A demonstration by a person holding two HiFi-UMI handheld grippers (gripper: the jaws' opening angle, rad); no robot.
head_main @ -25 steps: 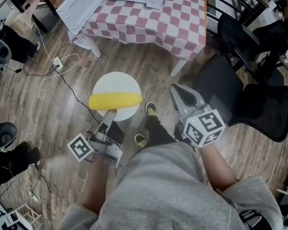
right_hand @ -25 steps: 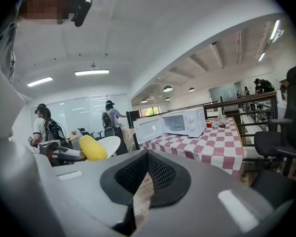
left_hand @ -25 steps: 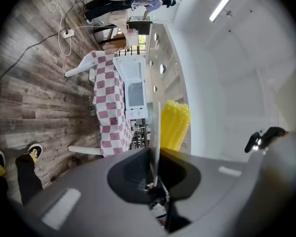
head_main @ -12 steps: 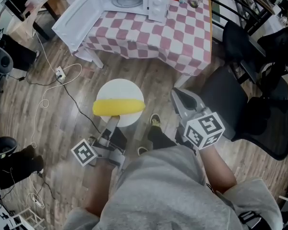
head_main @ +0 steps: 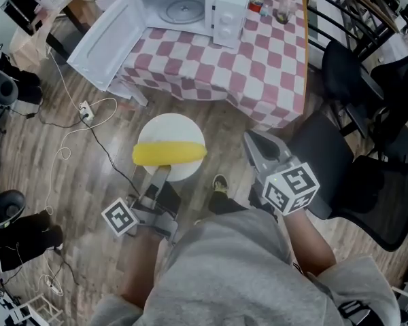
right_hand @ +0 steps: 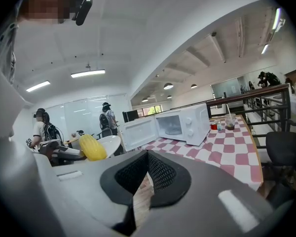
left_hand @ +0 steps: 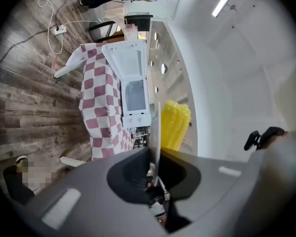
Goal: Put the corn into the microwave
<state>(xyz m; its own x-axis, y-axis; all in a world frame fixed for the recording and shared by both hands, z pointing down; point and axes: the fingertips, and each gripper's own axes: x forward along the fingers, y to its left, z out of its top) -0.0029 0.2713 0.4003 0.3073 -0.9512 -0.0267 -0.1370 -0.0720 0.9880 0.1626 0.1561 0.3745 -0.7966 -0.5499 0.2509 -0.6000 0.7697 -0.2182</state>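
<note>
A yellow corn cob lies across a white plate. My left gripper is shut on the plate's near rim and holds it level above the wooden floor. In the left gripper view the plate shows edge-on between the jaws, with the corn beside it. The white microwave stands on the checked table ahead, its door swung wide open to the left. My right gripper is shut and holds nothing, to the right of the plate. The right gripper view shows the microwave and the corn.
Black office chairs stand close on the right. A white cable and power strip lie on the floor at the left. Cups stand on the table beside the microwave. A dark railing runs behind the table. People stand far off.
Both grippers and the plate with the corn have come closer to the table. The open microwave shows more fully at the top of the head view.
</note>
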